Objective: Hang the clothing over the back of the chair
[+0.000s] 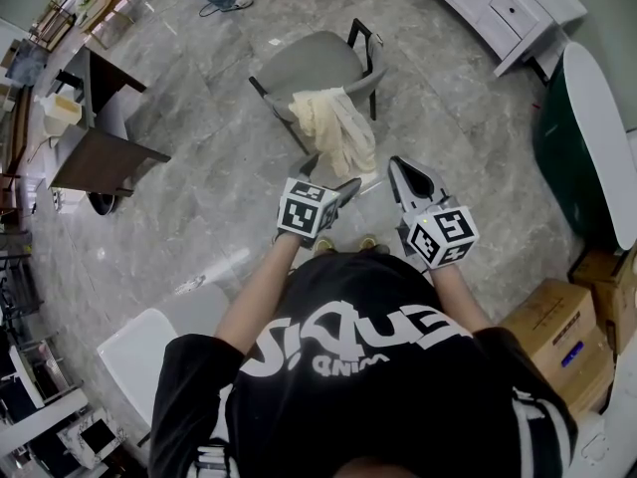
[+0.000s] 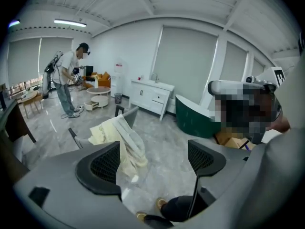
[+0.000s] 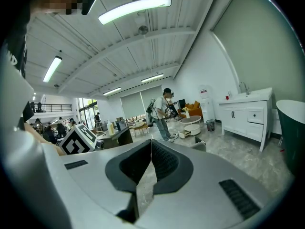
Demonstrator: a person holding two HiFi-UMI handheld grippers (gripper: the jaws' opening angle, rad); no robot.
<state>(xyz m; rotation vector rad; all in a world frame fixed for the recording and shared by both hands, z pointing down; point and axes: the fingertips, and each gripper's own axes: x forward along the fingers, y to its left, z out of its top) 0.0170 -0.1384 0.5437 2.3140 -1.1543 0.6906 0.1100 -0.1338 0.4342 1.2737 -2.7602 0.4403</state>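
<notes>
Currently the left gripper (image 1: 331, 174) (image 2: 153, 159) is released: its jaws stand wide apart and nothing sits between the pads. The right gripper (image 1: 400, 167) (image 3: 151, 147) is clenched, its jaws pressed together with nothing in them. In the head view both grippers are held side by side in front of the person's body, the left one just beside the lower end of the clothing (image 1: 333, 127) (image 2: 126, 142) without touching it.

The clothing, a pale yellow garment, lies draped over the near edge of the grey chair (image 1: 309, 63) (image 2: 128, 116), and its folds hang down toward the floor (image 1: 199, 217). The chair stands on grey marbled floor. A white cabinet (image 1: 498, 8) stands beyond the chair at the floor's far right edge, and cardboard boxes (image 1: 557, 327) lie to the person's right. In the left gripper view, another person (image 2: 66, 80) stands well apart from the chair.
</notes>
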